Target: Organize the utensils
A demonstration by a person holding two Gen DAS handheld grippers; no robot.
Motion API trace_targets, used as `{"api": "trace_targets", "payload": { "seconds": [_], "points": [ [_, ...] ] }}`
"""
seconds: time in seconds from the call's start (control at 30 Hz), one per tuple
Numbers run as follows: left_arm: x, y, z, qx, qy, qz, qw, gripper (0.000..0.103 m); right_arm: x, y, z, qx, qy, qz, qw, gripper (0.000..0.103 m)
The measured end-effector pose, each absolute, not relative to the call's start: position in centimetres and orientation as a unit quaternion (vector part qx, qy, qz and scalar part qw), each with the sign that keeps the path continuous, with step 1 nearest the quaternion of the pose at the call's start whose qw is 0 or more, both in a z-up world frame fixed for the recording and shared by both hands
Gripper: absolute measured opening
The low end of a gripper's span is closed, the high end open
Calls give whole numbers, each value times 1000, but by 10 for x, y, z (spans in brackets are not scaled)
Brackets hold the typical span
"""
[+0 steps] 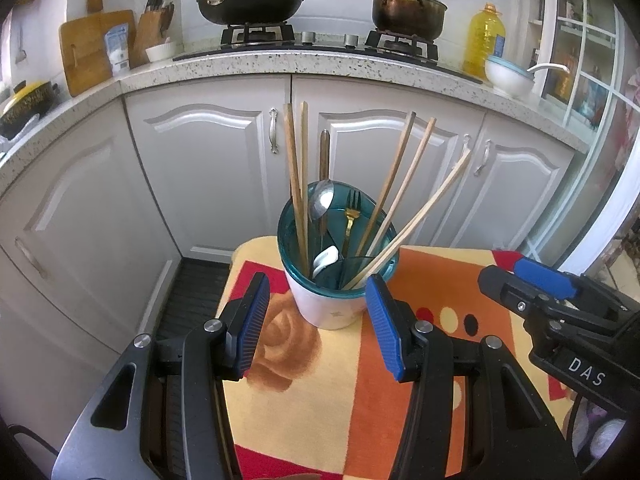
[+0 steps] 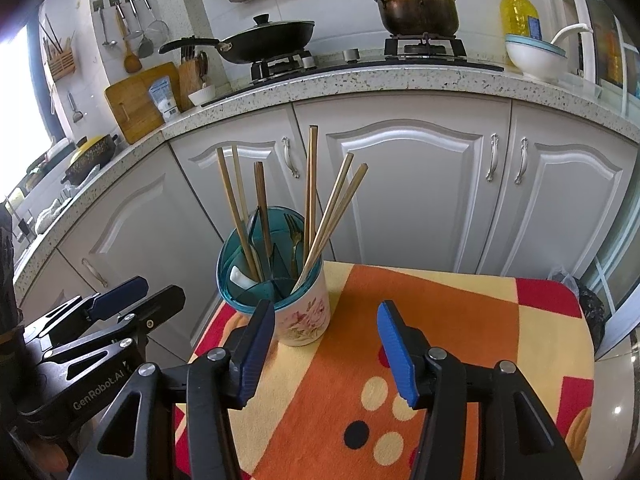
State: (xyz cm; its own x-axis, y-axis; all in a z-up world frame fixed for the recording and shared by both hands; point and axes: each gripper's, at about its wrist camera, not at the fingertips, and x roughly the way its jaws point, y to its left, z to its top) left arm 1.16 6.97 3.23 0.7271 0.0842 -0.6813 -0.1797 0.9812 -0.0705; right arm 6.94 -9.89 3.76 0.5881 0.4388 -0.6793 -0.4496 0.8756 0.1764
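Observation:
A white floral utensil holder [image 1: 332, 304] [image 2: 308, 316] with a teal divided rim stands near the far left of a small table. Several wooden chopsticks [image 1: 296, 184] [image 2: 236, 208], a metal spoon [image 1: 322, 200], a gold fork [image 1: 351, 212] [image 2: 294, 232] and a white ceramic spoon [image 1: 326, 258] [image 2: 240, 276] stand in it. My left gripper [image 1: 318, 292] is open just in front of the holder, its pads either side of it and apart from it. My right gripper [image 2: 326, 320] is open with nothing between its fingers, the holder just beyond its left pad. Each gripper shows in the other's view: the right gripper [image 1: 532, 276], the left gripper [image 2: 132, 300].
The table carries an orange, yellow and red patterned cloth [image 1: 432, 300] [image 2: 440, 320]. Behind it run white cabinet doors [image 2: 412, 184] under a speckled counter [image 2: 360, 80] with a frying pan [image 2: 268, 38], a pot [image 2: 418, 10], an oil bottle [image 2: 518, 12] and a bowl [image 2: 534, 56].

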Motion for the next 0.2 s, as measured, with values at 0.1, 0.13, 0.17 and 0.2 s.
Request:
{"api": "trace_targets", "payload": {
  "seconds": [0.1, 0.13, 0.17, 0.2],
  "points": [
    [12, 69, 29, -68, 361, 63, 928, 49, 70, -99, 35, -7, 382, 249, 890, 52],
    [12, 69, 28, -69, 361, 62, 928, 49, 70, -100, 34, -6, 382, 248, 890, 52],
    [13, 69, 27, -69, 361, 61, 928, 49, 70, -102, 33, -5, 383, 248, 890, 52],
    [14, 68, 25, -66, 362, 62, 928, 49, 71, -104, 32, -4, 384, 245, 890, 52]
  ]
}}
